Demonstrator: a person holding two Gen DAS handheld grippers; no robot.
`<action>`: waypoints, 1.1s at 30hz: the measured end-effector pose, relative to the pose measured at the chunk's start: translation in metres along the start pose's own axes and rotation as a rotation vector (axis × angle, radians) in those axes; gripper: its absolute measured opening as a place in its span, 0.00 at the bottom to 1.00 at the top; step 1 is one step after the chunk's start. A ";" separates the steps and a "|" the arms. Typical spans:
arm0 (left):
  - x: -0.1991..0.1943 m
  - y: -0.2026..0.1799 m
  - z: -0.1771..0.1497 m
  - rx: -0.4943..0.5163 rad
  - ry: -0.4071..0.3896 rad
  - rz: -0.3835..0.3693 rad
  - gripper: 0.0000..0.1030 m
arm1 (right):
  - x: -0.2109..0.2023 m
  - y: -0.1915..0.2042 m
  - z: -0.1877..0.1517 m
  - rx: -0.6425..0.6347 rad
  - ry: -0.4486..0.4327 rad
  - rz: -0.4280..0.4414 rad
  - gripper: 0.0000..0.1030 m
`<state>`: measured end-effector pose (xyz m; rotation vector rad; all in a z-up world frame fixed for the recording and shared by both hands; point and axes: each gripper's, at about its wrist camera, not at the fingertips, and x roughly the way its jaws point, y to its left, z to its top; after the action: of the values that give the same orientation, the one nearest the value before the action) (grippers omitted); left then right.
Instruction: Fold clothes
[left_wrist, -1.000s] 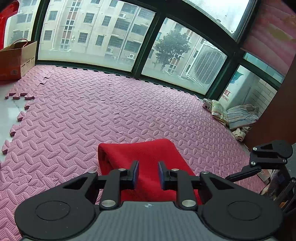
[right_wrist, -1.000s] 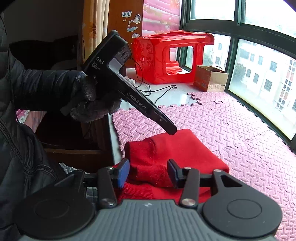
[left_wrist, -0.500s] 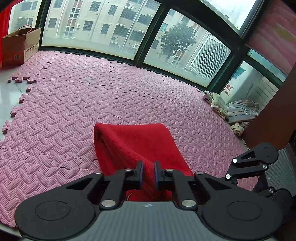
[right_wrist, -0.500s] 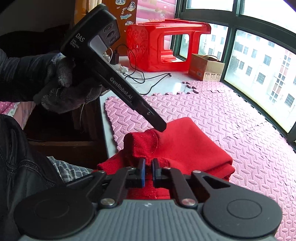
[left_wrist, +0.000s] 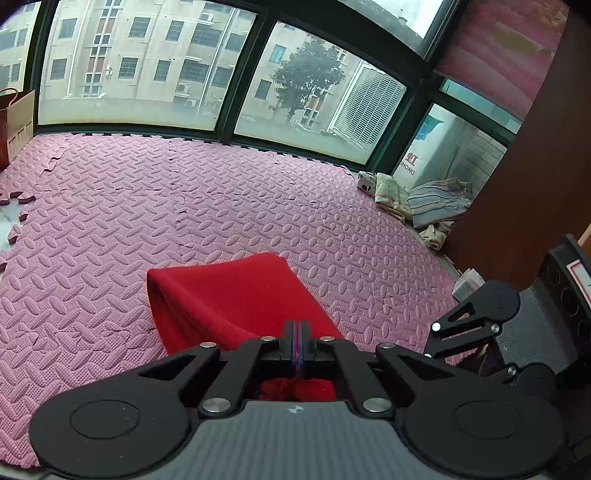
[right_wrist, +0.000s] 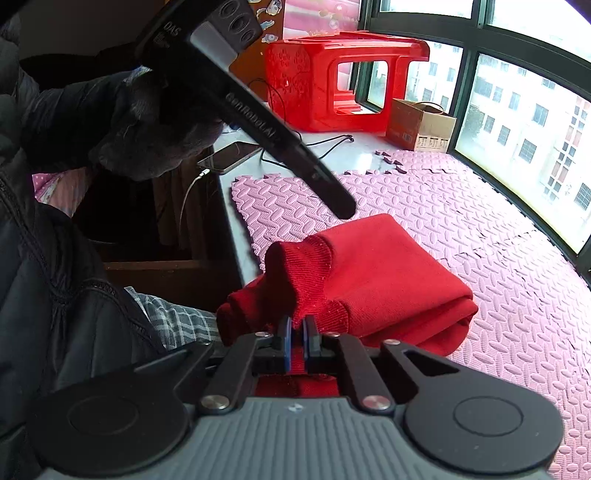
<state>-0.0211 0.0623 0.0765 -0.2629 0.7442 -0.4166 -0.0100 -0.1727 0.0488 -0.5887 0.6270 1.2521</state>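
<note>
- Both grippers have just been closing. One second ago their jaws stand apart around the red cloth; now they are pressed together.
- The left gripper has its jaws fully together on the near edge of the red garment, with red fabric visible between and below the pads.
- The right gripper is also clamped, with a thin fold of the ribbed hem between its blue pads.
- The garment is already folded into a thick bundle. It lies on the pink foam mat, near its front edge; in the left view it stretches from the gripper toward 11 o'clock, in the right view toward 1 o'clock.
- In the right view the ribbed part now stands up higher than before, so the cloth is being lifted a little.
- I judge this as the start of the next fold: both near corners are caught, and they can be carried over toward the far edge.
- Writing: on the left gripper's body, seen in the right view at 11 o'clock, I read "DAS" and "GenRobot.AI". The gloved hand holds it.
- Outside the window at 2 o'clock in the left view, a sign shows letters like "HONG"; the rest is not readable.
- The box has labels too small to read.
</note>
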 end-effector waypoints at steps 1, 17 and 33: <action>0.007 -0.001 0.004 0.001 -0.002 -0.009 0.04 | 0.000 0.000 0.000 0.000 -0.001 0.001 0.05; 0.051 0.015 -0.027 -0.059 0.088 -0.078 0.04 | 0.000 0.002 -0.007 0.002 0.025 0.022 0.05; 0.056 -0.003 -0.047 0.006 0.097 -0.100 0.05 | 0.016 -0.067 0.026 0.154 -0.037 -0.116 0.10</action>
<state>-0.0181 0.0301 0.0114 -0.2759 0.8273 -0.5291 0.0617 -0.1578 0.0597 -0.4665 0.6426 1.0931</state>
